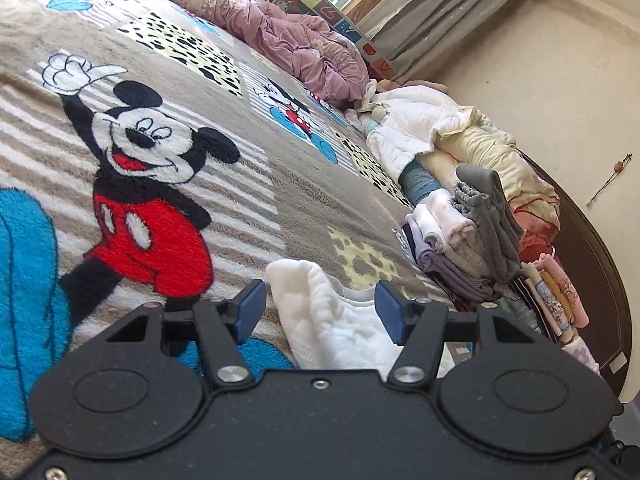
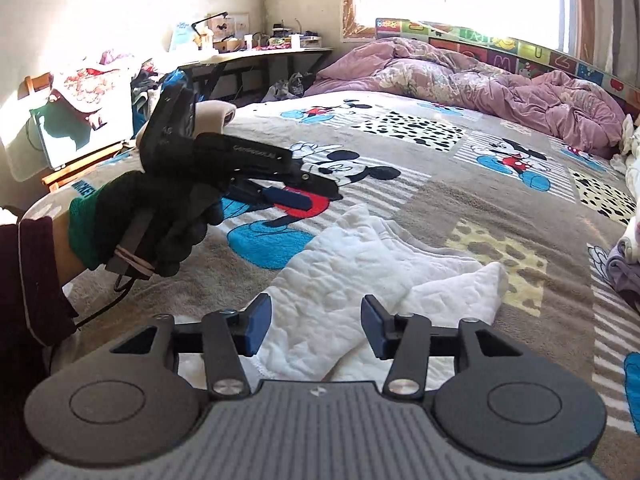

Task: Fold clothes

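Observation:
A white quilted garment (image 2: 352, 276) lies crumpled on the Mickey Mouse blanket (image 2: 460, 184). In the left wrist view the garment (image 1: 332, 320) lies between and below the open blue pads of my left gripper (image 1: 322, 310). My right gripper (image 2: 312, 330) is open just above the garment's near edge, holding nothing. The left gripper also shows in the right wrist view (image 2: 296, 196), held in a gloved hand above the blanket, left of the garment.
A stack of folded clothes (image 1: 464, 236) and a heap of bedding (image 1: 460, 140) sit at the blanket's right edge. A purple duvet (image 2: 480, 80) lies bunched at the far side under the window. A cluttered desk (image 2: 256, 48) stands beyond the bed.

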`<state>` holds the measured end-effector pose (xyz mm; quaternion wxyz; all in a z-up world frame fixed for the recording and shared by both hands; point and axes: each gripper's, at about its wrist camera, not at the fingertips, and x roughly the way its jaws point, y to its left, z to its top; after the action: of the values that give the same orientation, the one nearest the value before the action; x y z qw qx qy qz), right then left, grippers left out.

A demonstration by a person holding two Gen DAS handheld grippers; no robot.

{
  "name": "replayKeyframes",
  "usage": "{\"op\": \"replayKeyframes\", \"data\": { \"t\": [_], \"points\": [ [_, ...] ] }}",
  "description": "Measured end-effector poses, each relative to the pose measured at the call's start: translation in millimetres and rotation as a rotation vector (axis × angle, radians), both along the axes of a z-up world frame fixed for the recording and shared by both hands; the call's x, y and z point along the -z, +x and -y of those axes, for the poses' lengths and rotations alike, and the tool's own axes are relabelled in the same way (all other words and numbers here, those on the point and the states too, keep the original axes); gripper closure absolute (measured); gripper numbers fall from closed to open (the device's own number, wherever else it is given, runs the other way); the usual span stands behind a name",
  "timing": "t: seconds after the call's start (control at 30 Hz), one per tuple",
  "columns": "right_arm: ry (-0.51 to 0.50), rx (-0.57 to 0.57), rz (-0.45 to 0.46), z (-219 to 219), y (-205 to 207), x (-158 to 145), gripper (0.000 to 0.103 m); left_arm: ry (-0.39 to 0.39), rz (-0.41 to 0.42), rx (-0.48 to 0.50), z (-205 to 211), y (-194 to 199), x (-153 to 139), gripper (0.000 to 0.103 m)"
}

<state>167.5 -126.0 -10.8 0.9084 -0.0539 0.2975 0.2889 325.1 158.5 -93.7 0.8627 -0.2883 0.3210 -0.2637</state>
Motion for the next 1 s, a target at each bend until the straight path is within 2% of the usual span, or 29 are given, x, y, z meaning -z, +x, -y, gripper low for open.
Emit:
{"op": "replayKeyframes", "data": {
  "t": [0.07,0.13,0.23,0.3,0.37,0.53,0.67,0.7,0.73,0.8,0.83,0.87,0.93,1.0],
  "points": [
    [0.065,0.072,-0.030,27,21,5,0.043,-0.009,-0.022,0.017,6,7,5,0.041],
    [0.195,0.172,-0.097,64,54,19,0.042,-0.008,-0.045,0.031,8,13,10,0.041],
    [0.414,0.287,-0.217,111,97,47,0.035,-0.004,-0.092,0.030,10,25,22,0.041],
    [0.549,0.328,-0.286,135,121,71,0.034,-0.033,-0.107,0.034,8,31,26,0.041],
    [0.606,0.329,-0.334,144,140,88,0.034,-0.040,-0.114,0.044,7,38,27,0.041],
    [0.571,0.251,-0.381,132,179,114,0.032,-0.045,-0.120,0.077,10,54,31,0.041],
    [0.640,0.216,-0.405,135,195,123,0.032,-0.056,-0.124,0.096,12,61,33,0.044],
    [0.665,0.213,-0.416,137,199,125,0.033,-0.052,-0.127,0.096,13,62,34,0.047],
    [0.688,0.214,-0.426,140,202,125,0.033,-0.045,-0.133,0.092,13,63,35,0.059],
    [0.708,0.205,-0.437,140,206,126,0.039,-0.033,-0.116,0.088,16,61,32,0.070],
    [0.708,0.197,-0.442,138,209,126,0.050,-0.027,-0.103,0.087,17,60,30,0.076],
    [0.698,0.192,-0.449,135,210,127,0.072,-0.021,-0.090,0.086,19,58,29,0.078],
    [0.673,0.187,-0.441,130,209,125,0.076,-0.010,-0.065,0.083,21,55,25,0.082],
    [0.677,0.181,-0.384,129,200,116,0.078,-0.018,-0.021,0.081,22,50,18,0.083]
  ]
}}
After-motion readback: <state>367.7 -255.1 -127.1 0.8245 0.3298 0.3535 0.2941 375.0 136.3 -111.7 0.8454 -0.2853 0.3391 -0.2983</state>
